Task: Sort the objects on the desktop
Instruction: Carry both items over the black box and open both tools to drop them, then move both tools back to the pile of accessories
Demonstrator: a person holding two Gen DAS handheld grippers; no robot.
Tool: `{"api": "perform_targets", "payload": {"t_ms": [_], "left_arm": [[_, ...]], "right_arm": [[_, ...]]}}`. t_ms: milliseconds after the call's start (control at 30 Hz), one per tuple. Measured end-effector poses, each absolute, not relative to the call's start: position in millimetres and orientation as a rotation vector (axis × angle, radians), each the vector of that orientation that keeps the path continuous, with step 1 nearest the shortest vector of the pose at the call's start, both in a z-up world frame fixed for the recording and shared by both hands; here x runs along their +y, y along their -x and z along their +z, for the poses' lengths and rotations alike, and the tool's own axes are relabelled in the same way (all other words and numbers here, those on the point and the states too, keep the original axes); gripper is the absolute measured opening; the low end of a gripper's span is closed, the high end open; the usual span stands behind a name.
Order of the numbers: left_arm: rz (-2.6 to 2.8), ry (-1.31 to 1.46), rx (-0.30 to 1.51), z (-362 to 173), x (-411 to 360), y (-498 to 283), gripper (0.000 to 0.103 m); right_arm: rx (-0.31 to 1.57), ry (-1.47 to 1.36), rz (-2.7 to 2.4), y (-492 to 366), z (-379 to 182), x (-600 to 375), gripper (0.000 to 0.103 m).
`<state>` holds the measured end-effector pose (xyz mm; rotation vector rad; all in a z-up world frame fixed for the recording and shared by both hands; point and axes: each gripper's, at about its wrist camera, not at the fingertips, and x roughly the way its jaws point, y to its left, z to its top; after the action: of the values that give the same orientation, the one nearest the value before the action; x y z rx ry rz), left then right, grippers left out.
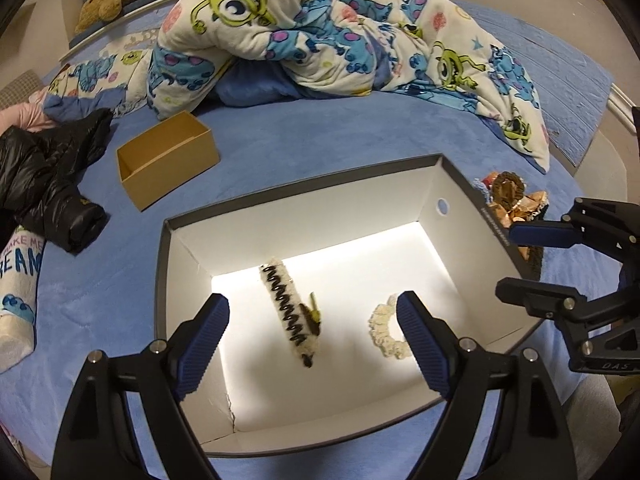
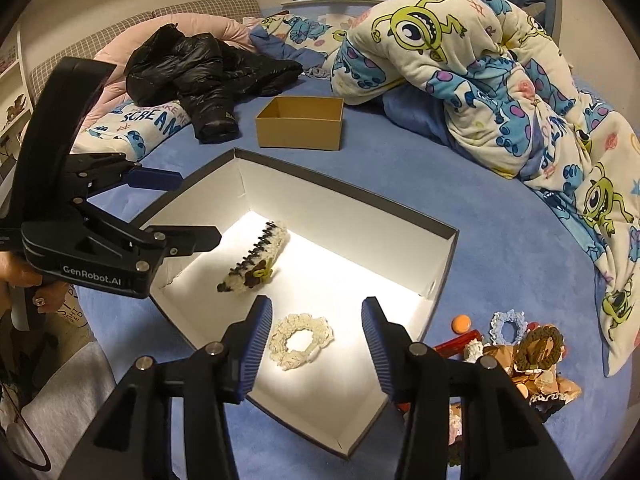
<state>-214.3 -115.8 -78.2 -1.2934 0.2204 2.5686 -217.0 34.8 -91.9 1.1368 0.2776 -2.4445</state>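
A large white-lined box with a dark rim [image 1: 300,196] [image 2: 348,188] sits on the blue bed. On its floor lie a long cream hair clip with black teeth [image 1: 290,312] [image 2: 252,258] and a cream scrunchie [image 1: 382,334] [image 2: 300,338]. My left gripper [image 1: 314,338] [image 2: 188,208] hangs open over the box with the clip lying loose below its fingers. My right gripper [image 2: 312,344] [image 1: 516,264] is open above the scrunchie, which lies on the floor free of the pads. A heap of hair accessories [image 2: 524,356] [image 1: 510,196] lies on the bed to the right of the box.
A small brown cardboard box [image 1: 168,160] [image 2: 300,124] stands open beyond the big box. A black jacket [image 1: 44,184] [image 2: 200,72] lies at the left. A rumpled cartoon-print quilt [image 1: 320,40] [image 2: 500,80] fills the back and right. A hand [image 2: 24,280] holds the left gripper's handle.
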Motion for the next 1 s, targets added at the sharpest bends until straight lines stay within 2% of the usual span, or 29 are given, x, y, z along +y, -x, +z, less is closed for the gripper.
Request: {"api": "perform_targets", "payload": {"t_ms": [500, 1000], "left_arm": [[2.513, 1.231, 0.212, -56.4, -58.5, 194.3, 0.087], [2.349, 1.151, 0.291, -56.6, 55.8, 176.6, 0.087]], "right_arm": [[0.239, -1.1, -2.49, 195.0, -78.2, 74.6, 0.047], [0.151, -1.135, -2.6, 166.9, -84.0, 178.0, 0.047]]}}
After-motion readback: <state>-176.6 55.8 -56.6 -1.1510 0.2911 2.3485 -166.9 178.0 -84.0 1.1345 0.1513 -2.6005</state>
